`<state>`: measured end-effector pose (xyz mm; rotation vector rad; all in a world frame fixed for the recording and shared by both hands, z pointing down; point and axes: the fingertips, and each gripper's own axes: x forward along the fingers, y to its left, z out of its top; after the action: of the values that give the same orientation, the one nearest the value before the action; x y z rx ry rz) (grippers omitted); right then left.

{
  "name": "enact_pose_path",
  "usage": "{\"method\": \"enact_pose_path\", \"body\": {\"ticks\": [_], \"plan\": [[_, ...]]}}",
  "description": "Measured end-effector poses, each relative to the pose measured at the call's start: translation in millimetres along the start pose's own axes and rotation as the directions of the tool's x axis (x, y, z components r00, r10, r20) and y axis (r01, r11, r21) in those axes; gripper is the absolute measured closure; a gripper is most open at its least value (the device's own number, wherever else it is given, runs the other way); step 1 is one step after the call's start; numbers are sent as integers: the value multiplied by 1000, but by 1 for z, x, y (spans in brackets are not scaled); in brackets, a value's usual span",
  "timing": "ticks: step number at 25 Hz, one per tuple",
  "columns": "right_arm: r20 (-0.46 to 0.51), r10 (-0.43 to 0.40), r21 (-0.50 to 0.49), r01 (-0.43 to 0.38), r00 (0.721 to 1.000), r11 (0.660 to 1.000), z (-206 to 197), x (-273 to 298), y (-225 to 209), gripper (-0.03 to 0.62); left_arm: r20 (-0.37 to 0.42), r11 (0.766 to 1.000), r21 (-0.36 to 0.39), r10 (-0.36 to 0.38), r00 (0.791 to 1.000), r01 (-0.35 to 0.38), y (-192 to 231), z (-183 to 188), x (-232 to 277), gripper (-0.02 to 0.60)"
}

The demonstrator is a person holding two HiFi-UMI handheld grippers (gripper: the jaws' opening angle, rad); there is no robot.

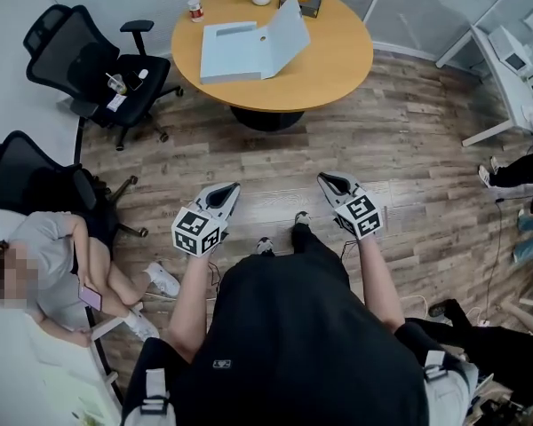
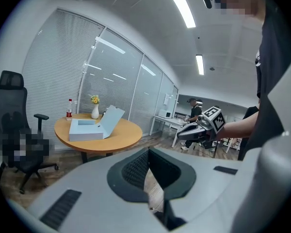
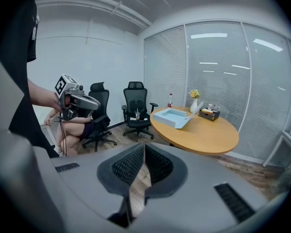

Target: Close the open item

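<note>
While well back from the round tabletop (image 1: 333, 74) bearing the pale blue box (image 1: 235, 59), lid (image 1: 286, 27) propped half up, approach step in hand with left tool (image 1: 226, 191) and right tool (image 1: 331, 181) both clenched empty; next, walk up and push the seemingly hinged lid flat.

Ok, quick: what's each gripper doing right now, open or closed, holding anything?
Left gripper: closed, holding nothing.
Right gripper: closed, holding nothing.

Matt pale-blue box (image 1: 249, 51), probably cardboard, on a smooth wood-look table (image 1: 330, 71); floor (image 1: 409, 149) of grained planks.
</note>
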<state>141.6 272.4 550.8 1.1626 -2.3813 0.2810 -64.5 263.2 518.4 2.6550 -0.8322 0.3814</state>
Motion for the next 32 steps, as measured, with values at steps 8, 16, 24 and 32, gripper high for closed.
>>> {"method": "enact_pose_path", "body": {"ticks": [8,16,24,32], "plan": [[12,72,-23,-72,997,997,12,32,-41,586,2,997,-22,77,997,-77,25,17,28,575],[8,147,-42,-146,989,988,28,67,-100,586,16,986,-44,163,986,-162,50,46,69,575],[3,221,-50,-220,975,974,33,87,-168,586,22,963,-82,259,966,-257,58,68,112,575],[-21,301,-72,-302,953,951,19,104,-208,586,14,926,-119,362,932,-358,58,70,131,575]]}}
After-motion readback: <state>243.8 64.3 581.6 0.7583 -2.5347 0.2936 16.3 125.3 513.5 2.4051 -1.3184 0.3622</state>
